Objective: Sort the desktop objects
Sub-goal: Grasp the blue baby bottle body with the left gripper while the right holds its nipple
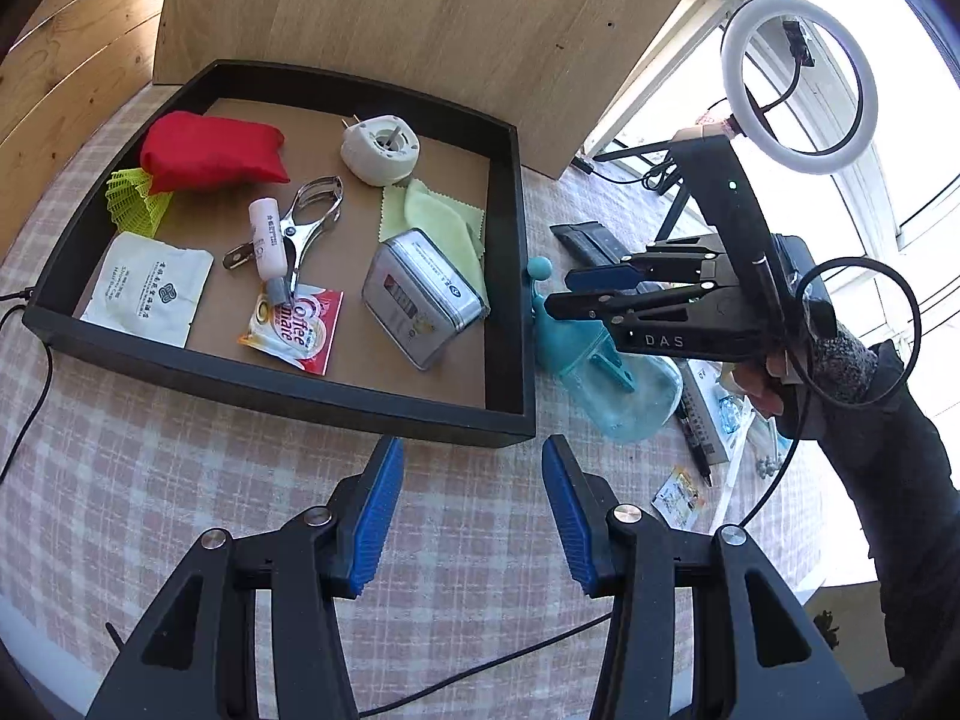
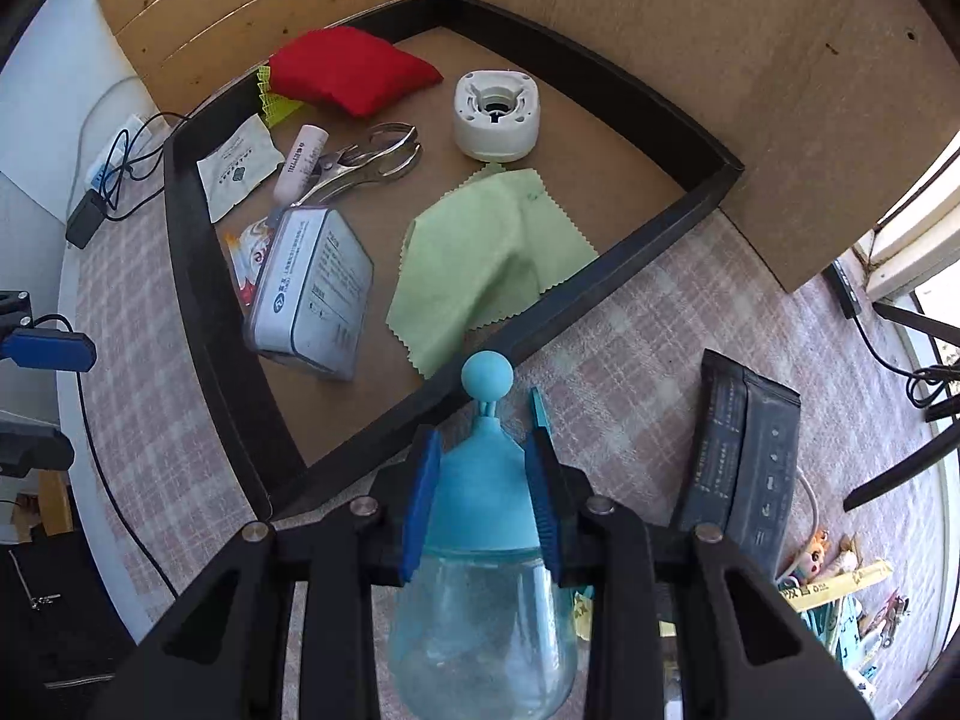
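Note:
A clear blue bottle (image 2: 480, 618) with a teal cap and ball tip lies on the checked cloth just outside the black tray's (image 2: 630, 264) near corner. My right gripper (image 2: 483, 438) points down over it, its blue pads close on either side of the cap, open. In the left wrist view the right gripper (image 1: 558, 291) sits over the bottle (image 1: 624, 402), right of the tray (image 1: 300, 387). My left gripper (image 1: 471, 450) is open and empty above the cloth, before the tray's front edge. In the tray lie a red bean bag (image 1: 213, 147), tin box (image 1: 420, 294), green cloth (image 1: 435, 210), metal clamp (image 1: 306, 216) and sachets.
A dark packet (image 2: 744, 462) lies right of the bottle. A box and pen (image 1: 702, 414) and small trinkets (image 2: 840, 576) sit further right. A wooden board (image 1: 420, 12) stands behind the tray. A ring light (image 1: 798, 75) on a stand rises at the right; cables (image 1: 36, 384) trail left.

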Demonstrator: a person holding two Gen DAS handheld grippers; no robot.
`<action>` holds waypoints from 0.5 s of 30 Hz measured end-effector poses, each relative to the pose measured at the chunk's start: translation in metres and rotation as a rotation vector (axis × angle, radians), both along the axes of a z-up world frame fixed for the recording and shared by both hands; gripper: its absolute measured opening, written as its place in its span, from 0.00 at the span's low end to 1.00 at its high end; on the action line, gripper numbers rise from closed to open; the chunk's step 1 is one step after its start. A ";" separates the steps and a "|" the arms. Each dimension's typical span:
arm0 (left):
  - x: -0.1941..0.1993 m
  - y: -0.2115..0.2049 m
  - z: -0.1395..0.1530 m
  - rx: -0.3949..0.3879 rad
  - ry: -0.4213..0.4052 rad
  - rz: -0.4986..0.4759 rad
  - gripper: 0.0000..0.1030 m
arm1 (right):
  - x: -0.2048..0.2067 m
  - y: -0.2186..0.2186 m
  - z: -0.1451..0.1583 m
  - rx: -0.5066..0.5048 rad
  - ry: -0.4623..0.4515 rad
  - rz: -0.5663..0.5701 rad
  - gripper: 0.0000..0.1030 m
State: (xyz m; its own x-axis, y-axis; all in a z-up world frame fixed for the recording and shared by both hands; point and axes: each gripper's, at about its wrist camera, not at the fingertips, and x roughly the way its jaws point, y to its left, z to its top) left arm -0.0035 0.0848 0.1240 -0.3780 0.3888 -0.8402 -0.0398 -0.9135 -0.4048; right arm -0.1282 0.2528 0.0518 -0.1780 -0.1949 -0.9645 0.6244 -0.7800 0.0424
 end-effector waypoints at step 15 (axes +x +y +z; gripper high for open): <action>0.013 0.055 -0.026 0.048 -0.041 0.095 0.44 | -0.025 0.002 -0.030 -0.031 -0.112 0.106 0.09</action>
